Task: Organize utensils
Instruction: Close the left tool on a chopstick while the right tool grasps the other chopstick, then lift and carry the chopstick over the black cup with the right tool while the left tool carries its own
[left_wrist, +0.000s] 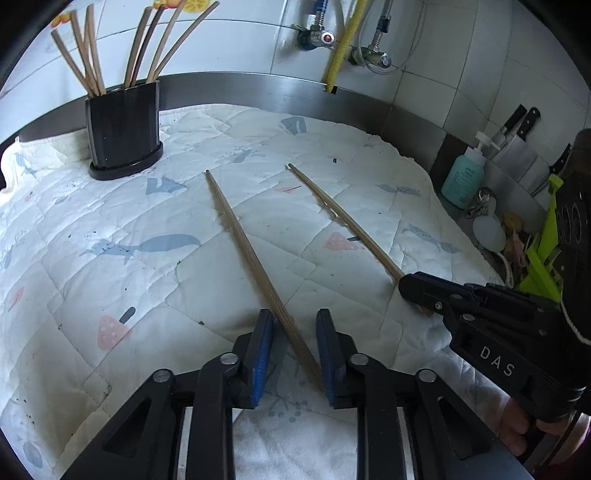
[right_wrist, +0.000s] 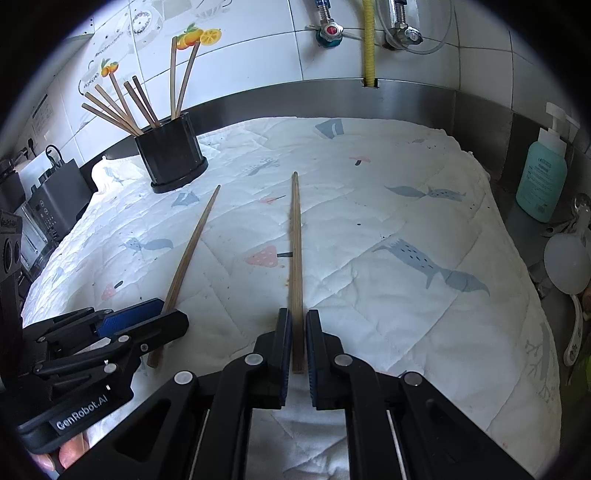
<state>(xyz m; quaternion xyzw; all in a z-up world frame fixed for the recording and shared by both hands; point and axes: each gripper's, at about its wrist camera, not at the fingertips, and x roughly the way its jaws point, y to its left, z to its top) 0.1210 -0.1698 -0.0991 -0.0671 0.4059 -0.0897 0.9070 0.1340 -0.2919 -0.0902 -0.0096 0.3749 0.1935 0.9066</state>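
— Left gripper (left_wrist: 291, 354) first: what's between those blue pads?
— One chopstick (left_wrist: 255, 266), lying on the quilted cloth (left_wrist: 147, 295); the jaws stand slightly apart around its thick end, not pressing it.
— And the black holder (left_wrist: 123, 133)?
— Back left, upright, full of chopsticks (fanned out).
— Right gripper (right_wrist: 297, 341)?
— Clamped on the other chopstick (right_wrist: 295, 258), which points toward the wall.
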